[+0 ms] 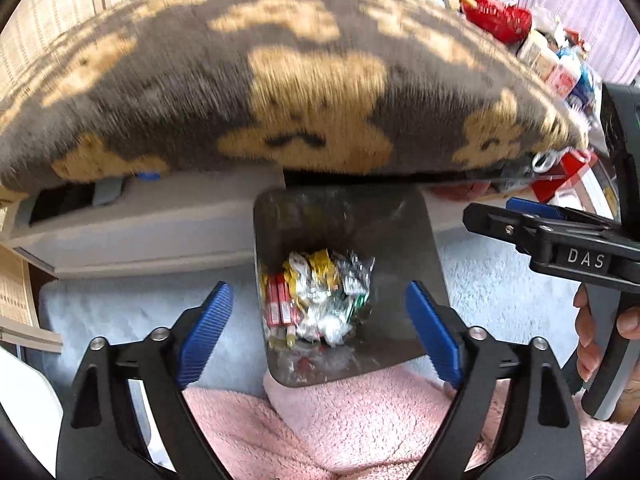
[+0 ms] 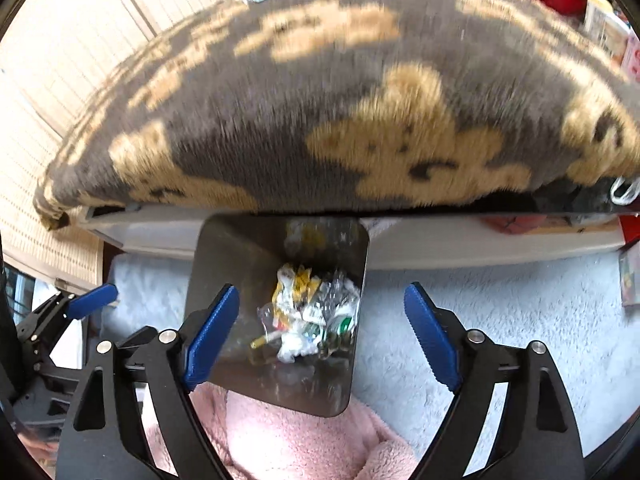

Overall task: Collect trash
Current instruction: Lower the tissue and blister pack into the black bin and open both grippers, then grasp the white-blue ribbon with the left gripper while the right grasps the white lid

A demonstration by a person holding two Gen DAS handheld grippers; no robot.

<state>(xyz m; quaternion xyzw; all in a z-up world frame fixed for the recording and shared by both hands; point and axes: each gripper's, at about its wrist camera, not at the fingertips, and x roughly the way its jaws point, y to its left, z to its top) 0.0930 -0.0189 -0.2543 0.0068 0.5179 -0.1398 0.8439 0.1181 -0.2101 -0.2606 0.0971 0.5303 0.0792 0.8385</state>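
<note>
A dark grey bin point(image 1: 380, 220) stands on the floor below both grippers, with a heap of wrappers and crumpled trash point(image 1: 316, 296) at its bottom. My left gripper point(image 1: 320, 332) hangs over the bin's mouth, open, with nothing between its blue pads. In the right wrist view the same bin point(image 2: 240, 248) and trash point(image 2: 312, 312) lie under my right gripper point(image 2: 322, 336), which is also open and holds nothing. The right gripper point(image 1: 488, 216) shows at the right edge of the left wrist view, held by a hand point(image 1: 588, 340). The left gripper point(image 2: 80, 304) shows at the left edge of the right wrist view.
A grey blanket with tan bear shapes point(image 1: 280, 80) drapes over low furniture just behind the bin. A white fluffy rug point(image 1: 500, 280) covers the floor, and pink fleece point(image 1: 340, 420) lies at the bin's near side. Red boxes and clutter point(image 1: 500, 16) sit at the far right.
</note>
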